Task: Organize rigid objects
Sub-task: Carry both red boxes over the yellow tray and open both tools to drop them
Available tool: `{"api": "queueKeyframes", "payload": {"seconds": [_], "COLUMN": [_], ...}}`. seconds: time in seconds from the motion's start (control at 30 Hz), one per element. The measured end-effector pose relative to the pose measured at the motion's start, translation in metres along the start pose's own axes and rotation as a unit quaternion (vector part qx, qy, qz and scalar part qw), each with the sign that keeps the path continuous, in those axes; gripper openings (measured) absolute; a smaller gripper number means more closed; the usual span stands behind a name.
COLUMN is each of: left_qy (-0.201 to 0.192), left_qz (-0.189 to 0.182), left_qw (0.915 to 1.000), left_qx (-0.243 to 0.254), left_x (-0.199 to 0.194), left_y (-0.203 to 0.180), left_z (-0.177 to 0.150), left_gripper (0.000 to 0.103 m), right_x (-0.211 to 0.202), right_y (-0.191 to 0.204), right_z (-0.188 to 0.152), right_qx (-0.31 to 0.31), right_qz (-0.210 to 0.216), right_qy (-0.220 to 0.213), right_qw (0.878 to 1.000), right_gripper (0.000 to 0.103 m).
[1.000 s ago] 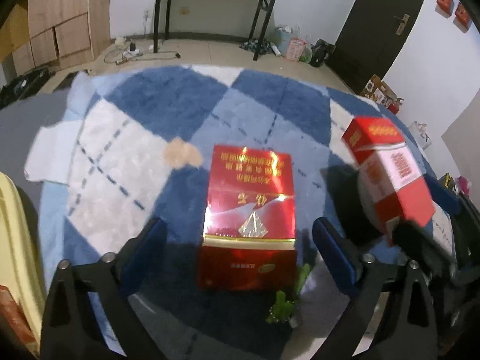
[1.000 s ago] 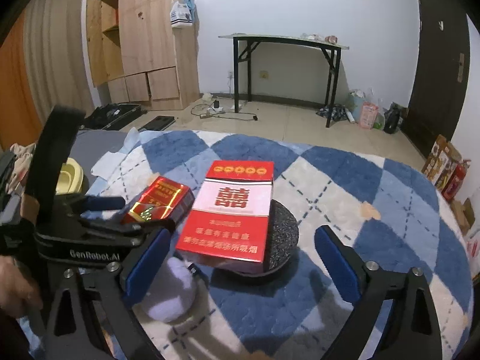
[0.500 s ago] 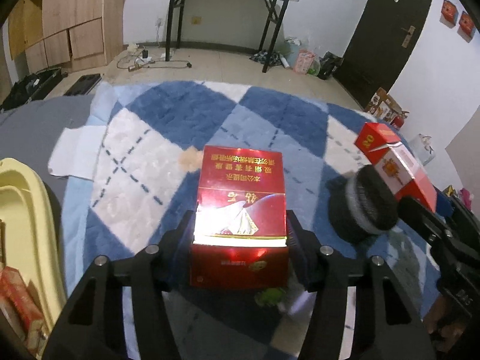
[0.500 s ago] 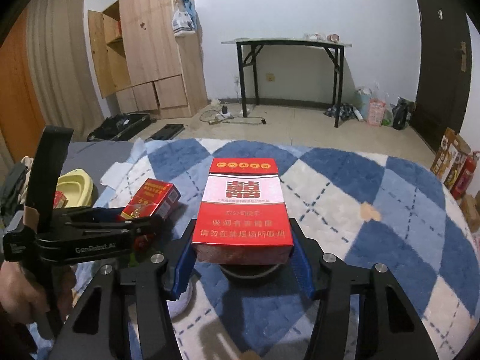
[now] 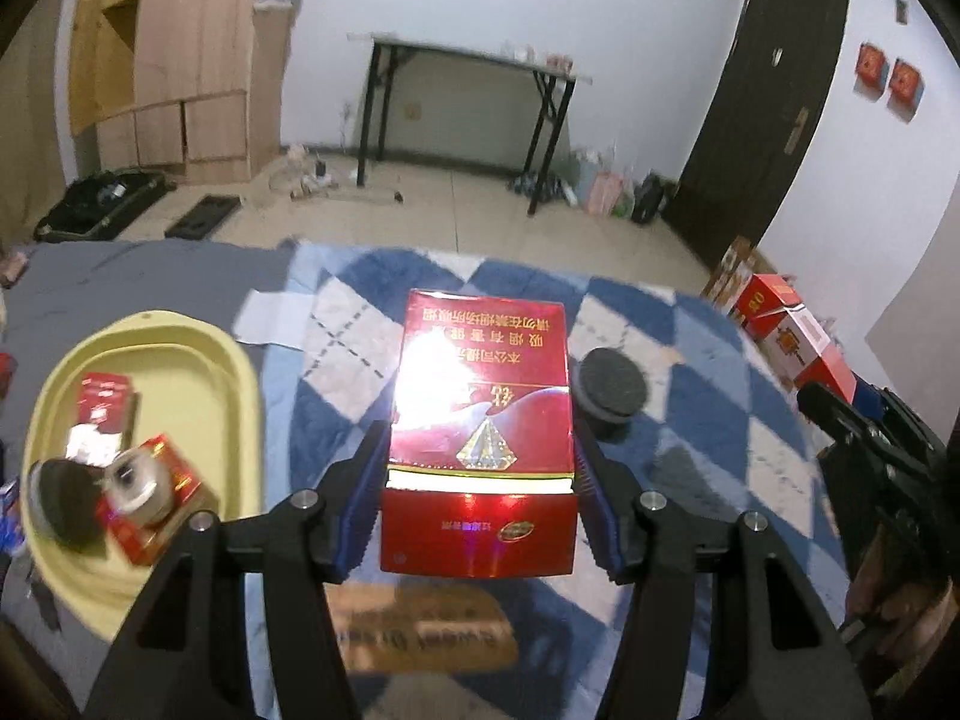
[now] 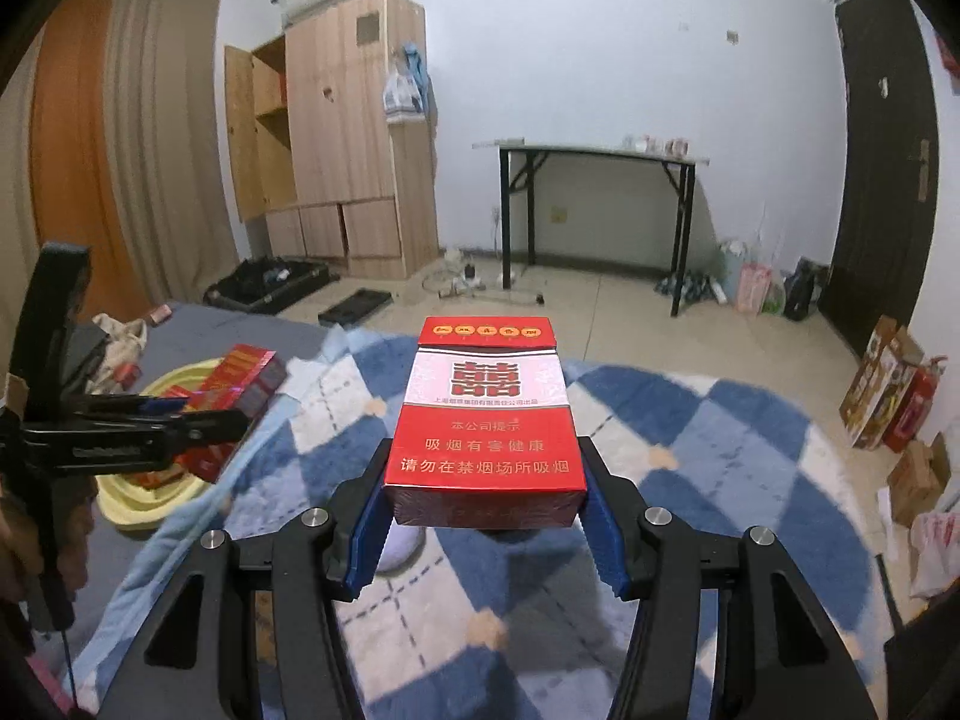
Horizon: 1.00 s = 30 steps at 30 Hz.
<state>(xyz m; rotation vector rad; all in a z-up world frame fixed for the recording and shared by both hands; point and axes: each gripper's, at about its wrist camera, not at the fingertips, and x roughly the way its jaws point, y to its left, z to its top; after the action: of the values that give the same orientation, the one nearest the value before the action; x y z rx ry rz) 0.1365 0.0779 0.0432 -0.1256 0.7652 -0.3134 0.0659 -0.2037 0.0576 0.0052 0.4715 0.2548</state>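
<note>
My left gripper (image 5: pixel 477 501) is shut on a glossy dark red cigarette carton (image 5: pixel 480 414), held off the blue-and-white checked rug (image 5: pixel 690 402). My right gripper (image 6: pixel 483 525) is shut on a red-and-white cigarette carton (image 6: pixel 486 414), also lifted above the rug. In the left wrist view the red-and-white carton (image 5: pixel 792 330) shows at the right edge; in the right wrist view the dark red carton (image 6: pixel 240 384) shows at the left, in the other gripper. A yellow oval basin (image 5: pixel 180 360) lies left of the rug, holding red packs, a round tin and a dark disc.
A dark round pad (image 5: pixel 612 387) lies on the rug right of the held dark red carton. A wooden wardrobe (image 6: pixel 354 138), a black-legged table (image 6: pixel 600 150) and a dark door (image 5: pixel 768 120) stand at the back. Boxes (image 6: pixel 888 384) sit at the right.
Both grippers closed on their cartons and lifted them off the rug. The left gripper swung toward the yellow basin, which has come into view. The dark pad stays uncovered on the rug.
</note>
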Motion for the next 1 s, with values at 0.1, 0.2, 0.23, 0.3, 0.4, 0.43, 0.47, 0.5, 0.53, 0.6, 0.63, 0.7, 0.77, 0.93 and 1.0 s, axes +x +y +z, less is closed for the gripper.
{"api": "queueKeyframes", "payload": {"seconds": [0.1, 0.2, 0.23, 0.3, 0.4, 0.43, 0.47, 0.5, 0.53, 0.6, 0.63, 0.7, 0.77, 0.93, 1.0], "left_qy": [-0.014, -0.028, -0.027, -0.032, -0.042, -0.046, -0.048, -0.049, -0.051, -0.051, -0.048, -0.043, -0.041, -0.026, -0.015], "left_qz": [0.002, 0.007, 0.012, 0.023, 0.025, 0.026, 0.026, 0.028, 0.032, 0.04, 0.047, 0.061, 0.073, 0.11, 0.122], "left_qw": [0.9998, 0.9995, 0.9995, 0.9992, 0.9988, 0.9986, 0.9985, 0.9984, 0.9982, 0.9979, 0.9977, 0.9972, 0.9964, 0.9929, 0.9914], "left_qx": [-0.015, -0.015, -0.01, 0.001, -0.001, -0.004, -0.006, -0.007, -0.008, -0.007, -0.007, -0.009, -0.012, -0.035, -0.047], "left_x": [-0.038, -0.065, -0.071, -0.085, -0.098, -0.103, -0.107, -0.109, -0.111, -0.114, -0.114, -0.112, -0.111, -0.091, -0.076], "left_y": [-0.005, -0.011, -0.012, -0.014, -0.01, -0.006, -0.002, 0.001, 0.007, 0.021, 0.029, 0.052, 0.073, 0.141, 0.167], "left_z": [-0.013, -0.023, -0.025, -0.028, -0.025, -0.023, -0.022, -0.02, -0.018, -0.015, -0.013, -0.008, -0.006, 0.006, 0.01], "left_gripper": [0.059, 0.059, 0.059, 0.059, 0.059, 0.059, 0.059, 0.059, 0.059, 0.059, 0.059, 0.059, 0.059, 0.059, 0.059], "right_x": [-0.046, -0.079, -0.088, -0.105, -0.122, -0.127, -0.131, -0.132, -0.133, -0.129, -0.122, -0.11, -0.093, -0.031, 0.0], "right_y": [-0.004, -0.004, -0.004, -0.002, 0.006, 0.01, 0.012, 0.014, 0.018, 0.023, 0.029, 0.036, 0.044, 0.073, 0.096], "right_z": [-0.007, -0.017, -0.021, -0.028, -0.033, -0.034, -0.035, -0.034, -0.033, -0.028, -0.024, -0.018, -0.011, 0.014, 0.023], "right_qx": [-0.009, -0.012, -0.013, -0.02, -0.03, -0.032, -0.033, -0.034, -0.037, -0.043, -0.046, -0.049, -0.048, -0.072, -0.096], "right_qz": [-0.006, -0.007, -0.006, -0.004, 0.002, 0.004, 0.009, 0.012, 0.015, 0.022, 0.026, 0.036, 0.055, 0.095, 0.123], "right_qy": [-0.013, -0.019, -0.018, -0.017, -0.019, -0.019, -0.018, -0.018, -0.018, -0.019, -0.017, -0.012, -0.005, 0.012, 0.025], "right_qw": [1.0, 1.0, 1.0, 1.0, 0.999, 0.999, 0.999, 0.999, 0.999, 0.999, 0.998, 0.998, 0.997, 0.993, 0.987], "right_gripper": [0.056, 0.056, 0.056, 0.056, 0.056, 0.056, 0.056, 0.056, 0.056, 0.056, 0.056, 0.056, 0.056, 0.056, 0.056]}}
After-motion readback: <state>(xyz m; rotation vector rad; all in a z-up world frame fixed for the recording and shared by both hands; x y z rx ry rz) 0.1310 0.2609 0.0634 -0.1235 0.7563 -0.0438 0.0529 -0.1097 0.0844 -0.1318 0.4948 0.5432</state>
